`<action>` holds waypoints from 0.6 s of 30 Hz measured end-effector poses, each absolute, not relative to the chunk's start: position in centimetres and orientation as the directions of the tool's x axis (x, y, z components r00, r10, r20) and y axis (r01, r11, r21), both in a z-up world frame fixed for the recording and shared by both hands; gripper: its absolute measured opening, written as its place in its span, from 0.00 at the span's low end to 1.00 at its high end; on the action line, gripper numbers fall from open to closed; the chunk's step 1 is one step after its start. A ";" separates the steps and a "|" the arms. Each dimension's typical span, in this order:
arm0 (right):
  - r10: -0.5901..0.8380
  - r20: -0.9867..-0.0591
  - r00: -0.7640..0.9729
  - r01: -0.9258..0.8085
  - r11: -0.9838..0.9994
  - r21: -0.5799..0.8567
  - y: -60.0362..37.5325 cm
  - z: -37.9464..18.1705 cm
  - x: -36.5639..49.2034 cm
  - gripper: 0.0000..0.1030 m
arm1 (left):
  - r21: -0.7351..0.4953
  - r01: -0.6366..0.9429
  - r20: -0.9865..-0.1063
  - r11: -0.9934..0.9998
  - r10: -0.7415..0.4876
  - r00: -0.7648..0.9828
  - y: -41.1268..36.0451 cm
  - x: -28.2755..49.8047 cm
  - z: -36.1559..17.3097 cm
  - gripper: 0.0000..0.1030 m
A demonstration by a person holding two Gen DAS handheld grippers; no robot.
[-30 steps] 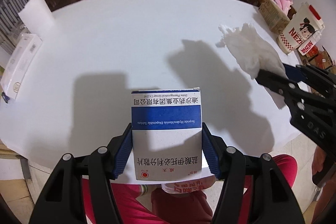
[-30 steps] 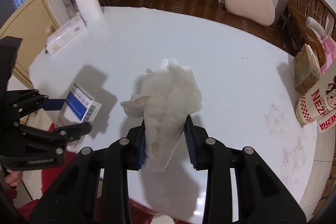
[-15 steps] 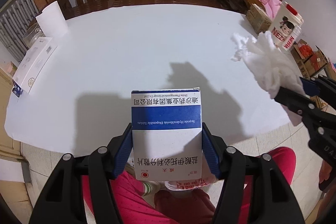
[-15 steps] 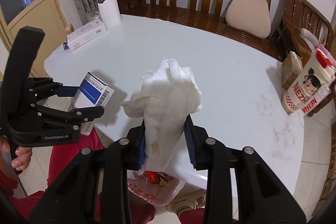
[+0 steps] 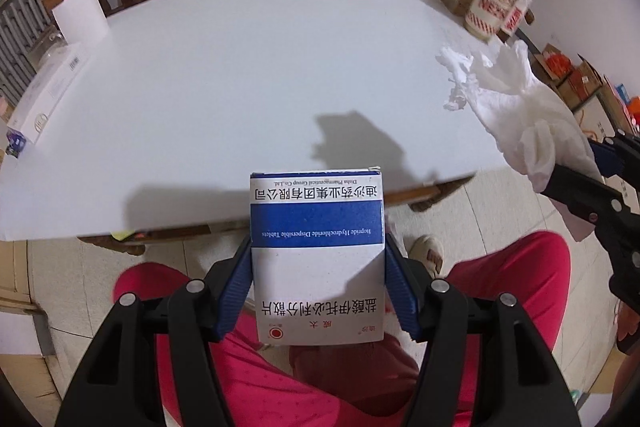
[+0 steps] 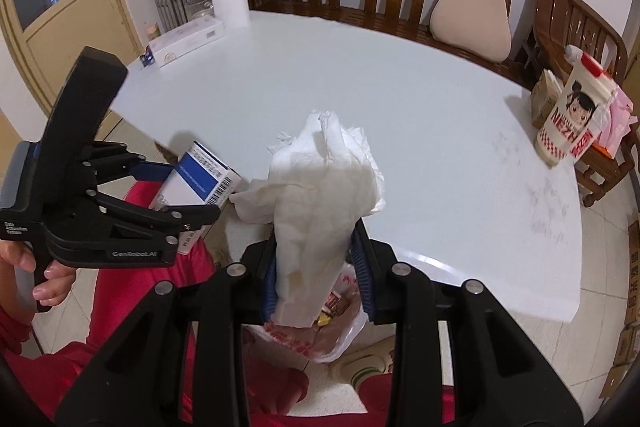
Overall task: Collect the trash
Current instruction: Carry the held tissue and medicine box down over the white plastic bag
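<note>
Over at nine o'clock in the right wrist view, our left gripper (image 6: 188, 195) pinches the medicine box (image 5: 316, 251) by its sides, off the worktop (image 6: 400, 115) edge and above our lap. At centre, our right gripper (image 6: 316, 267) squeezes the crumpled tissue (image 6: 320, 195) right over the plastic bag (image 6: 336, 331) at six o'clock. The risk: the box releases wide of the bag and lands on the floor, or the light tissue clings to a pad and drifts.
</note>
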State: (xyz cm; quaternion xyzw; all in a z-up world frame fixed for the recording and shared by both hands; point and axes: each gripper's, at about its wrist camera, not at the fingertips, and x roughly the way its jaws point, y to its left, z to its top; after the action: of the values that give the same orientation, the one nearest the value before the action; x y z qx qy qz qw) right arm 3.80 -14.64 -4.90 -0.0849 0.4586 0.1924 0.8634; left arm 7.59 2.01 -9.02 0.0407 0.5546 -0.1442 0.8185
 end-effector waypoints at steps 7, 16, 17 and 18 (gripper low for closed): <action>0.255 -0.841 0.477 -0.394 0.917 0.055 -14.6 -7.3 1.0 0.31 | -0.110 0.318 -0.926 0.942 -0.213 0.312 1.5 5.4 -11.4 0.58; 0.230 -0.869 0.439 -0.378 0.924 0.054 -14.2 -11.4 -1.3 0.31 | -0.123 0.342 -0.948 0.932 -0.212 0.238 0.8 3.3 -16.0 0.58; 0.233 -0.872 0.431 -0.377 0.924 0.060 -14.1 -11.9 -1.4 0.31 | -0.119 0.343 -0.950 0.932 -0.207 0.235 0.8 3.2 -16.5 0.58; 0.237 -0.876 0.420 -0.374 0.925 0.071 -14.0 -12.5 -1.5 0.31 | -0.106 0.345 -0.953 0.933 -0.194 0.231 0.7 3.0 -17.2 0.58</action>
State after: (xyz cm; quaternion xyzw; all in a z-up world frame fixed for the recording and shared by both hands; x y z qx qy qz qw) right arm -1.50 -14.04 -12.46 -0.0674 0.5071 0.1817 0.8398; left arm 2.99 0.69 -17.21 0.0632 0.5955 -0.1724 0.7820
